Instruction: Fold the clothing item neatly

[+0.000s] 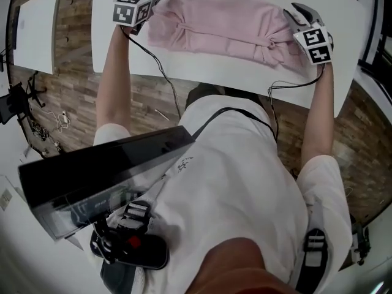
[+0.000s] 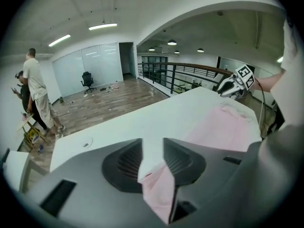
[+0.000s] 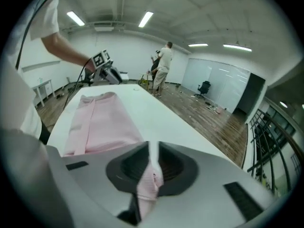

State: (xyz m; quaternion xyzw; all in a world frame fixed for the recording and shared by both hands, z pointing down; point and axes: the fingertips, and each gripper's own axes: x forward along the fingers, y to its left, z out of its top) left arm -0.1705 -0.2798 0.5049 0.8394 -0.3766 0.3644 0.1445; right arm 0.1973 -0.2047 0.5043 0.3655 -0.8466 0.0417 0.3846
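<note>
Head view looks down; gripper views face each other along the garment (image 1: 226, 23).

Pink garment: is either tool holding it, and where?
Left tool: open, garment end loose between. Right tool: other end between, grip cannot be told.

White bench (image 1: 202, 72) over wood floor (image 1: 73, 97). One pink garment (image 1: 220, 23) lies flat on it, folded into a long band, bunched at both ends.

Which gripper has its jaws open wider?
The left gripper: pink cloth lies loose in its wide gap. The right gripper's jaws stand closer together around the cloth.
</note>
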